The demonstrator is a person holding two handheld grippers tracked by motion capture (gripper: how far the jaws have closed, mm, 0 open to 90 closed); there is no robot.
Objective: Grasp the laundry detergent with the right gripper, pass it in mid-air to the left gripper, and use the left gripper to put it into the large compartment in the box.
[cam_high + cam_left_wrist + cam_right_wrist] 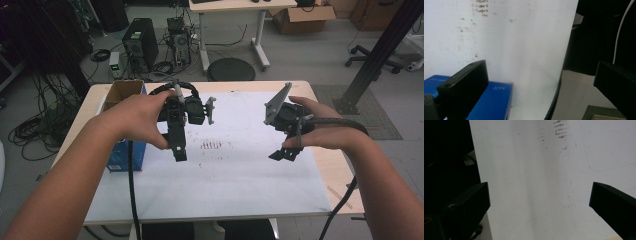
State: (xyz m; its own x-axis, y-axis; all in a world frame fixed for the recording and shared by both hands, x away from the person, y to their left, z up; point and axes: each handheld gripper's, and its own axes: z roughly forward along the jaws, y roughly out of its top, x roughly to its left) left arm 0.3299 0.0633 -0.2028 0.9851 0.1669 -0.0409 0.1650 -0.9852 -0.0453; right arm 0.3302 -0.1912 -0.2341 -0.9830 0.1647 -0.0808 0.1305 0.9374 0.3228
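Left gripper (178, 152) jaws spread wide, empty, held above the white sheet (230, 175) just beside the blue box (121, 155). Right gripper (286, 154) also wide, empty, over the sheet.

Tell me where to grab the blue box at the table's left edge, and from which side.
Take the blue box across its two long upright sides, probably from above with the left gripper, which is nearest and open. Its top is open, cardboard flaps up, so the walls are thin edges; grip low enough on flat panel. It stands upright on the table beside the white sheet.
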